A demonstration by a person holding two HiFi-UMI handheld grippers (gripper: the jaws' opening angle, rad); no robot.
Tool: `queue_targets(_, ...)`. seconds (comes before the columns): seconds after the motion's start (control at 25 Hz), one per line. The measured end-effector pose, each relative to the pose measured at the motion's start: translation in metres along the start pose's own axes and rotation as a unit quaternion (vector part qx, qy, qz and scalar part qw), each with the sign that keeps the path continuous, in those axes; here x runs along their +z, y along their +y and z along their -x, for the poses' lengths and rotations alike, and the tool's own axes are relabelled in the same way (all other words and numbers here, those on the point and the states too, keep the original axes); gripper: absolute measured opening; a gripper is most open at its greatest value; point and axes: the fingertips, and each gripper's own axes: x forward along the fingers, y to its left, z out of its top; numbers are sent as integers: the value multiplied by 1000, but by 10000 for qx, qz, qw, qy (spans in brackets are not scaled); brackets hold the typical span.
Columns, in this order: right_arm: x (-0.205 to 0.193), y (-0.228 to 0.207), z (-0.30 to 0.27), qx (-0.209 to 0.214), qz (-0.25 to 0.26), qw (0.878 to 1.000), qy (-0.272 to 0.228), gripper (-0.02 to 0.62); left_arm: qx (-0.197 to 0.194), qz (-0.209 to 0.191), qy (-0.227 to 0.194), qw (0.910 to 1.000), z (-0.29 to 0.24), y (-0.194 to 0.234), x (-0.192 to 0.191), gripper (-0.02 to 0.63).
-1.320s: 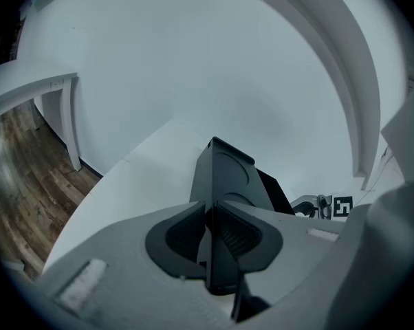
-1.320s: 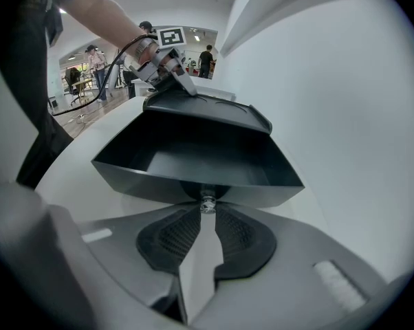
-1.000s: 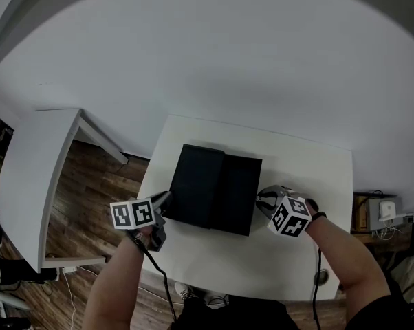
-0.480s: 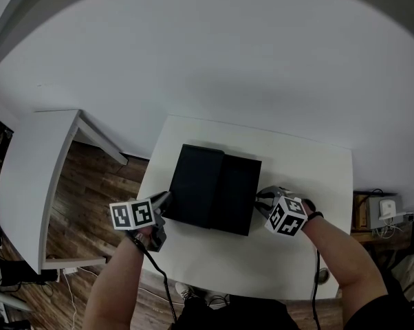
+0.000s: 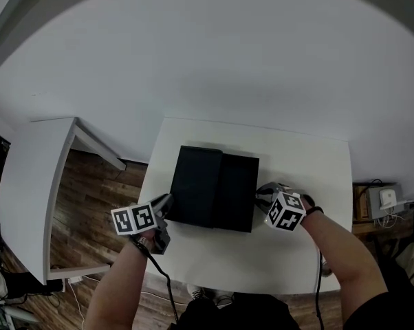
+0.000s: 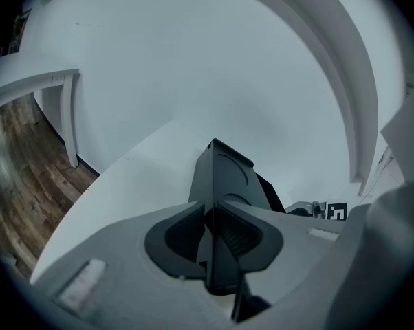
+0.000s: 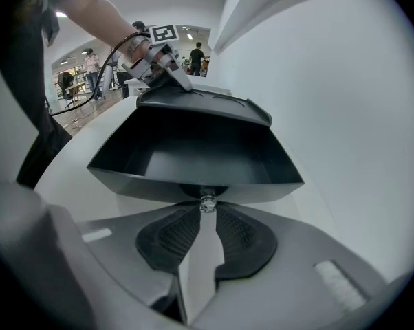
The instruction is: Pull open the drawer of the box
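A black box (image 5: pixel 197 192) lies on the white table (image 5: pixel 310 177). Its drawer (image 5: pixel 237 196) stands pulled out to the right and, in the right gripper view, is an empty black tray (image 7: pixel 193 150). My left gripper (image 5: pixel 164 203) is shut on the box's left end; in the left gripper view its jaws (image 6: pixel 214 236) clamp an upright edge of the box (image 6: pixel 224 174). My right gripper (image 5: pixel 262 199) sits at the drawer's front, its fingertips (image 7: pixel 207 208) closed on the small shiny knob (image 7: pixel 207 202).
A second white table (image 5: pixel 28 184) stands to the left over a wooden floor (image 5: pixel 90 198). A white wall rises behind the table. A small white device (image 5: pixel 386 199) sits off the table's right side. People (image 7: pixel 90 64) stand far off in the room.
The head view has shifted slightly. Both grippers keep their holds, and the drawer stands about as far out as before.
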Motion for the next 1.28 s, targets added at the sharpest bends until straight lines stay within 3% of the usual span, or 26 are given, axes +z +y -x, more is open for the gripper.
queue_targets(0.2, -4, 2, 14, -142, -482, 9987, 1, 83, -303, 497, -290, 9979, 0, 1, 0, 71)
queue_targets(0.48, -12, 12, 49, -630, -1177, 9910, -53, 58, -475, 121, -104, 9987, 5, 1, 5, 68)
queue_targets(0.56, -14, 14, 61, -854, -1499, 9849, -129, 5, -520, 68, -110, 9986, 11, 2, 6, 67)
queue_targets(0.68, -18, 20, 76, -1071, -2095, 9716, -259, 5, -521, -52, -7, 9986, 23, 8, 0, 56)
queue_targets(0.72, -19, 22, 81, -1139, -2296, 9660, -323, 5, -527, -102, 32, 9986, 27, 11, -2, 9)
queue_targets(0.84, -15, 29, 95, -1337, -2962, 9435, -644, 5, -607, -186, 88, 9979, 44, 17, -7, 5)
queue_targets(1.0, -1, 47, 111, -1449, -3831, 9045, -1189, 5, -962, -286, 322, 9944, 72, 18, -28, 5)
queue_targets(1.28, 41, 98, 131, -1225, -5126, 8202, -2223, 5, -1916, -473, 501, 9790, 145, -4, -82, 5)
